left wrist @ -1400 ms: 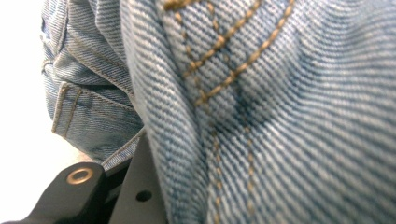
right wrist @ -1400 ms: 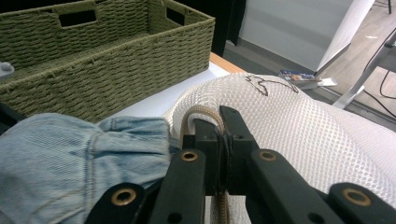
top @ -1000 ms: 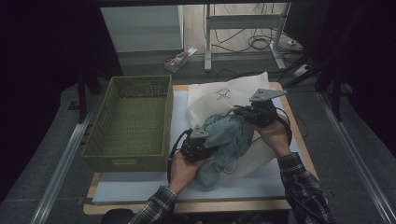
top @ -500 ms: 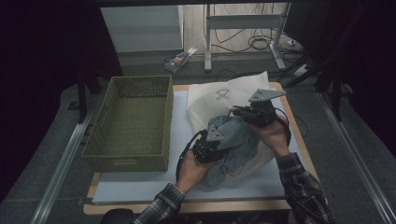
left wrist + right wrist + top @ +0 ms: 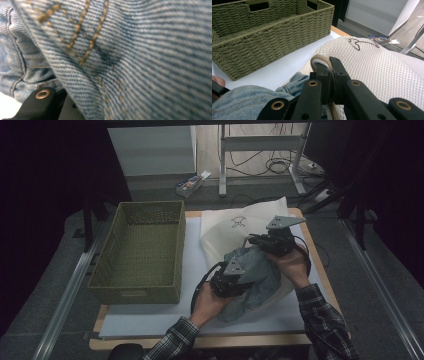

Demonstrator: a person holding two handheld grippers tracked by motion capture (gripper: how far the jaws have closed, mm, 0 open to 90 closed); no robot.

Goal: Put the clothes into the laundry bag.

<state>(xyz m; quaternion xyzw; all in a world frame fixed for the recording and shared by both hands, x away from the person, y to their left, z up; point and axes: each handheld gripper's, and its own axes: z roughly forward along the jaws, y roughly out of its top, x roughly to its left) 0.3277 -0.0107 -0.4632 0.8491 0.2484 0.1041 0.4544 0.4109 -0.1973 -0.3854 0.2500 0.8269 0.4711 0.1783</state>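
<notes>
Blue denim jeans (image 5: 255,280) lie bunched in the mouth of a white mesh bag (image 5: 235,227) with a small dark drawing on it. My left gripper (image 5: 244,271) is pushed into the denim from the near side and looks shut on a thick fold. In the left gripper view the denim (image 5: 140,57) is pressed close, and one black finger (image 5: 42,98) shows at the bottom left. My right gripper (image 5: 329,65) is shut on the bag's tan corded rim (image 5: 319,58) and holds the mouth up at the far side of the jeans (image 5: 244,100).
An olive woven basket (image 5: 137,252) stands on the left of the white table mat (image 5: 150,320), close beside the bag; its near wall (image 5: 269,42) shows in the right gripper view. A metal stand, cables and a small box are on the floor beyond the table.
My left gripper has moved right and away from the person, carrying the denim deeper into the bag's mouth. My right gripper has stayed put on the rim.
</notes>
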